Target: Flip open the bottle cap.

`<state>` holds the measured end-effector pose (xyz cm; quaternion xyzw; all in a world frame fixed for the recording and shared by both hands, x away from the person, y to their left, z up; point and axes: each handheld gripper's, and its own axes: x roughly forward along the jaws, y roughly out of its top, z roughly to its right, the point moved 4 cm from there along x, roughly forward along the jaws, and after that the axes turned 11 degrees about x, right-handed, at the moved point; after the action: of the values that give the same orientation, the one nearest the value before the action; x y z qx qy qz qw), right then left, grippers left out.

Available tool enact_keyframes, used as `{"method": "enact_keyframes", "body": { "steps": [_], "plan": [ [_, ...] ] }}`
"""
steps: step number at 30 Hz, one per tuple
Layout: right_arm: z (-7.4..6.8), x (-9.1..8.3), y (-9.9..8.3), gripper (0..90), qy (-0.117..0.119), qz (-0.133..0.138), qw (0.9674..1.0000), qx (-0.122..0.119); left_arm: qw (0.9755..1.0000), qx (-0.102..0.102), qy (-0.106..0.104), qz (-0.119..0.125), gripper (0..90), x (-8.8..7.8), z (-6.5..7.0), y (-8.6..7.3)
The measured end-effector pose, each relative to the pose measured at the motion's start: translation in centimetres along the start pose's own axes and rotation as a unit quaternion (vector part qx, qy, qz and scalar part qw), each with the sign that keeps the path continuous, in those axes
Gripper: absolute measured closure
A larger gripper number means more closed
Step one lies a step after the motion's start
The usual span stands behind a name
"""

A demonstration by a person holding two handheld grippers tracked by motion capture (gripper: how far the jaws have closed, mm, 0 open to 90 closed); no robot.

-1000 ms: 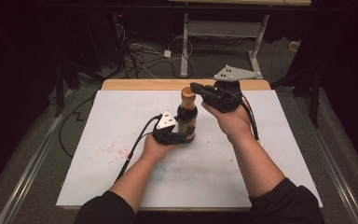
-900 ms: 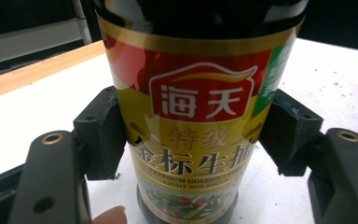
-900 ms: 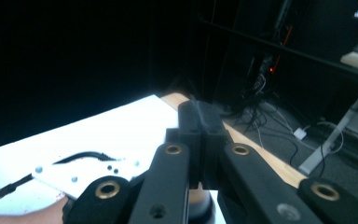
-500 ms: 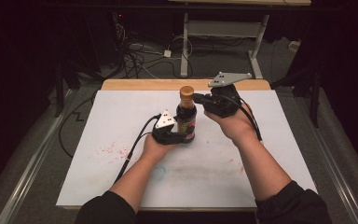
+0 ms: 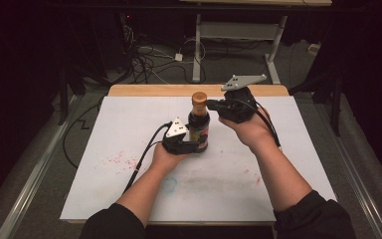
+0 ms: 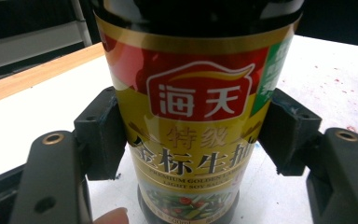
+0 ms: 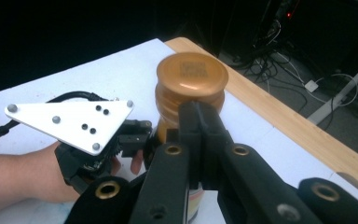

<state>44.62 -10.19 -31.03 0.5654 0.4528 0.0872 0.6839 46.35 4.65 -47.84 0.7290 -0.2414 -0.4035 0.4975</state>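
A dark soy sauce bottle (image 5: 199,130) with a red and gold label (image 6: 193,116) stands upright on the white table top (image 5: 129,124). My left gripper (image 5: 191,145) is shut on the bottle's lower body, a pad (image 6: 100,135) pressing on each side of the label. The right gripper (image 5: 212,105) comes in from the right at the height of the neck. Its jaws are shut together with nothing between them, and their tips (image 7: 198,116) sit just under the orange cap (image 7: 192,77). Whether they touch the neck I cannot tell.
The white top (image 5: 303,149) lies on a wooden table whose far edge (image 5: 154,90) shows bare. Red specks (image 5: 117,159) and a faint blue mark (image 5: 169,184) stain the near left part. Cables (image 5: 149,59) and a desk frame (image 5: 238,30) lie on the floor beyond.
The right hand has rolled, so its grey plate now stands up at the back, and its jaw tips have stayed by the bottle's neck. The left gripper and bottle have not moved.
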Motion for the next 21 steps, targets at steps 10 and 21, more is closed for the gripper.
{"method": "enact_keyframes", "body": {
  "steps": [10, 21],
  "plan": [
    [-0.25, 0.32, 0.33, 90.0, -0.003, -0.004, 1.0, -0.001, 0.9998, 0.013, 0.009, -0.01, 30.7, 0.05, 0.08, -0.08],
    [-0.07, 0.09, 0.55, 90.0, -0.018, -0.014, 0.9997, -0.007, 0.9995, 0.023, 0.014, -0.018, 31.0, 0.08, 0.27, 0.0]
  ]
}}
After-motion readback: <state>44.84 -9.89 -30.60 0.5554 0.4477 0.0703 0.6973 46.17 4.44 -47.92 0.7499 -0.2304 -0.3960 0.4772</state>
